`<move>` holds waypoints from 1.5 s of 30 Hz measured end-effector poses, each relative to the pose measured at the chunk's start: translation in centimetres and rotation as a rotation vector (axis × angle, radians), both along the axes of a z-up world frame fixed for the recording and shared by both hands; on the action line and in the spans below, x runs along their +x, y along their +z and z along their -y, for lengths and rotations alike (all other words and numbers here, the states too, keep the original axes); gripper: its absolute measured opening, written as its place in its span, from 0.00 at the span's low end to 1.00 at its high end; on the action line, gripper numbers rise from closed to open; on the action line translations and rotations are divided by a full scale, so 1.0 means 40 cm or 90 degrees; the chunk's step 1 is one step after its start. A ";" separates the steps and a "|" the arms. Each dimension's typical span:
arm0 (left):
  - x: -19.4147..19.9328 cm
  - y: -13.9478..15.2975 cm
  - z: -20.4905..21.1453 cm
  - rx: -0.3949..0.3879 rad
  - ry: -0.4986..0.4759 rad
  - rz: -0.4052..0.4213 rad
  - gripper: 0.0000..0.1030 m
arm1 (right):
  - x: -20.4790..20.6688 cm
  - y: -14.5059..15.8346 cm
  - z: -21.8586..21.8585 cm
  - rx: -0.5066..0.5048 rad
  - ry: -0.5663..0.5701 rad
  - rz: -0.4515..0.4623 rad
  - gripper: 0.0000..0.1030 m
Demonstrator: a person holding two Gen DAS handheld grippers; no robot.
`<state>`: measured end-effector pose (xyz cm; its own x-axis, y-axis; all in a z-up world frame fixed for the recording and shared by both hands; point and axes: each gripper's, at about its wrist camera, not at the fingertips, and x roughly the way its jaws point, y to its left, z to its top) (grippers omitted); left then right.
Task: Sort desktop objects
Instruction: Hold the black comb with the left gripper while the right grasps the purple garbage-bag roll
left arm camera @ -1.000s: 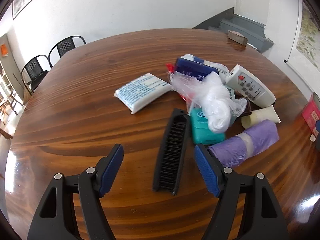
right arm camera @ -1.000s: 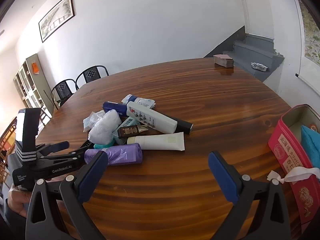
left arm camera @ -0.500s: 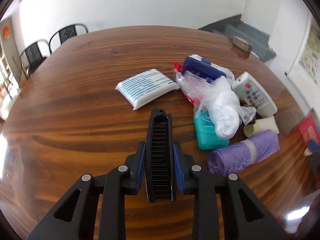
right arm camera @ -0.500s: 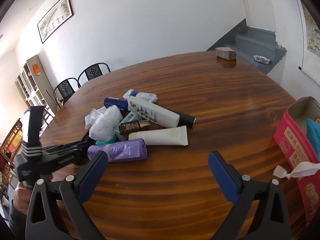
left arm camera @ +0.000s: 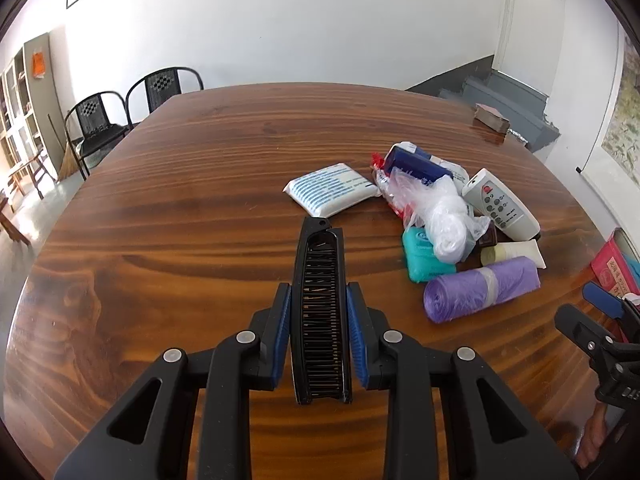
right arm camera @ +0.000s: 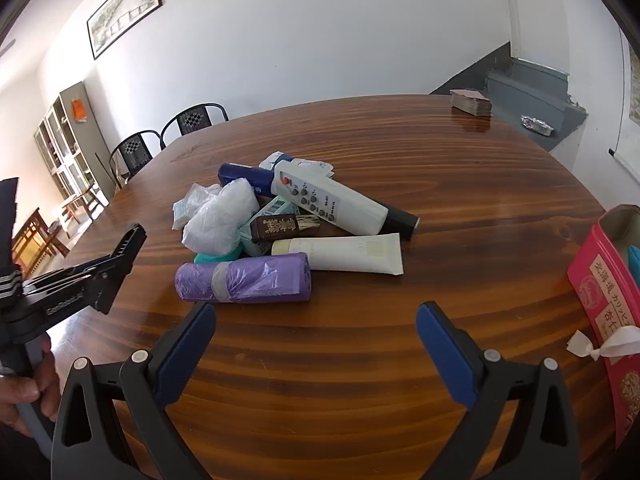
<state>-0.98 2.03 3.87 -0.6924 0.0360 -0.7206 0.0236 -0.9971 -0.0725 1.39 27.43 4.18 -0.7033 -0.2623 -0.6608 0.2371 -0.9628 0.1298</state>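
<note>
Left gripper (left arm camera: 319,336) clamped on black comb (left arm camera: 321,312), blue pads pressing its two long sides; comb points away along the fingers, above the table (left arm camera: 200,208). Right gripper (right arm camera: 316,348) jaws wide apart, nothing between them, over bare wood near the pile. Pile: purple bag roll (right arm camera: 244,283), white tube (right arm camera: 344,254), remote (right arm camera: 328,204), clear plastic bag (right arm camera: 220,222), teal box (left arm camera: 422,256). Tissue pack (left arm camera: 332,189) just left of the pile. Red tin (right arm camera: 604,280) at the right edge, open; something blue inside, mostly hidden.
</note>
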 end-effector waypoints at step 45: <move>0.032 0.043 0.066 0.026 0.050 -0.035 0.28 | -0.025 -0.068 0.275 0.053 0.326 0.095 0.62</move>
<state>0.31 -0.60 5.59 -0.7323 0.0083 -0.6810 0.0965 -0.9886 -0.1158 0.39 16.41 1.47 -0.3953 -0.4898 -0.7771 0.6638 -0.7370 0.1269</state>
